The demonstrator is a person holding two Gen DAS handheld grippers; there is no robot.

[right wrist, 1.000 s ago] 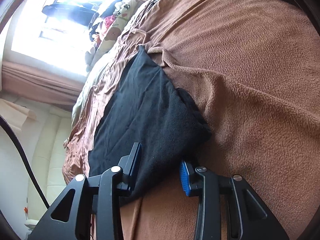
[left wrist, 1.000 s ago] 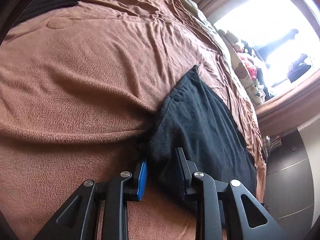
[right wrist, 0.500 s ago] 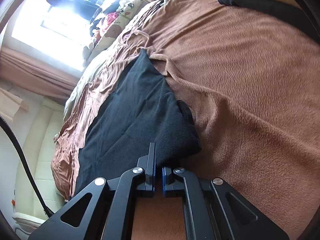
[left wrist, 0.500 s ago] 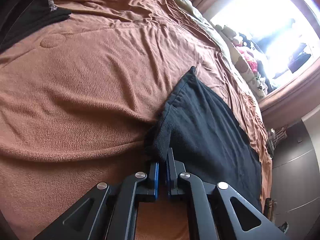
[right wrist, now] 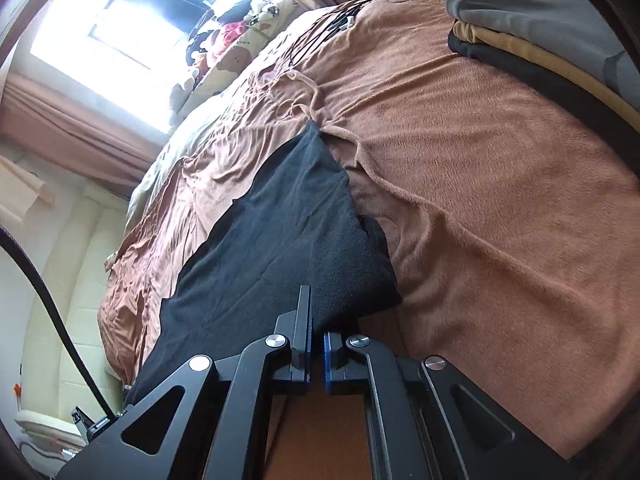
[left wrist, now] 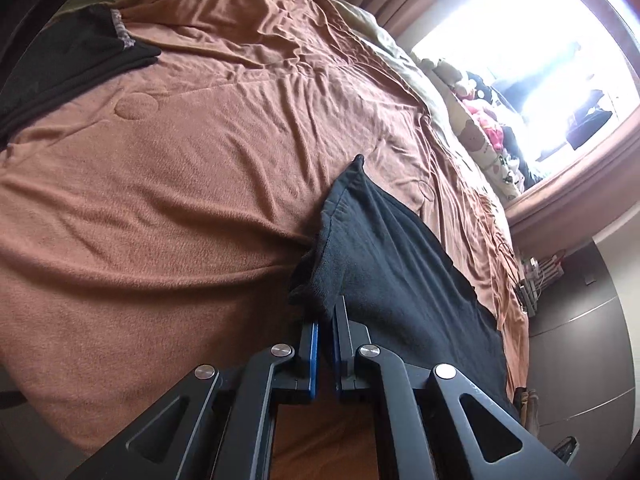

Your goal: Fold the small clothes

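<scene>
At upper left of the left wrist view, a dark folded garment [left wrist: 76, 68] lies on the brown blanket [left wrist: 180, 208]. Right of centre, the black garment [left wrist: 392, 272] stretches diagonally; your left gripper [left wrist: 325, 320] at bottom centre is clamped on its near corner. Across the right wrist view, that black garment [right wrist: 280, 240] fills the middle, your right gripper [right wrist: 316, 320] pinched tight on its near edge. A stack of folded clothes [right wrist: 540, 32] sits upper right.
</scene>
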